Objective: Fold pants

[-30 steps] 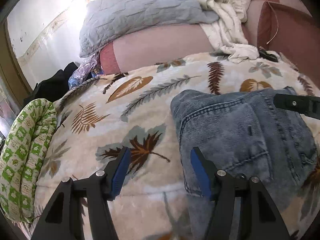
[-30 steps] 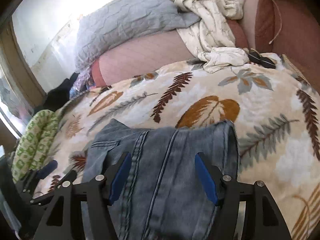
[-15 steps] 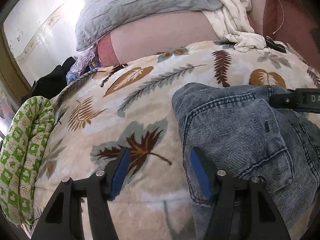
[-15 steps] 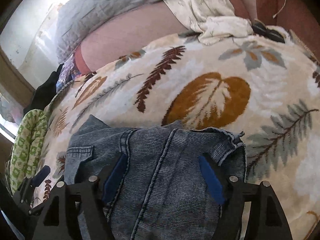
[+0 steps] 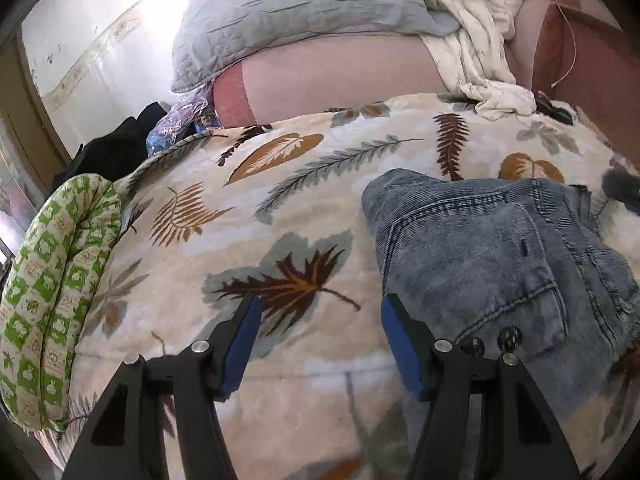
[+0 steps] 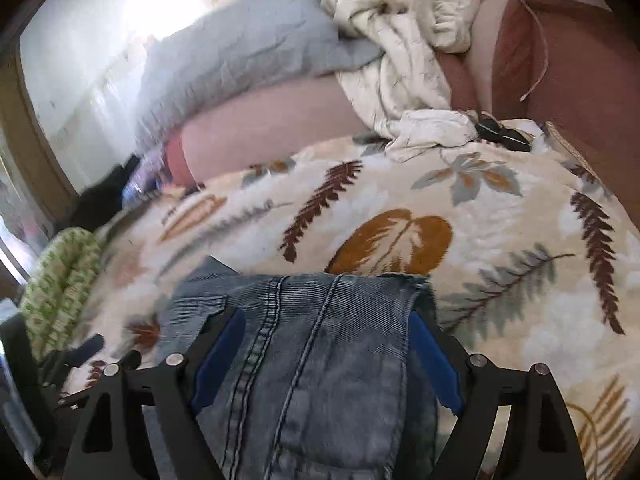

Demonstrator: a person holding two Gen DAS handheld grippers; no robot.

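Your right wrist view is motion-blurred along its left side, so the green patterned cushion smears. The jeans run off the bottom edge there. In the left view the right gripper is only a blurred dark tip at the frame edge.

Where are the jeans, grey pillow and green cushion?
jeans [image 5: 480,248]: left wrist view, back pocket.
grey pillow [image 5: 288,16]: left wrist view, quilted top.
green cushion [image 5: 56,300]: left wrist view, middle of the roll.
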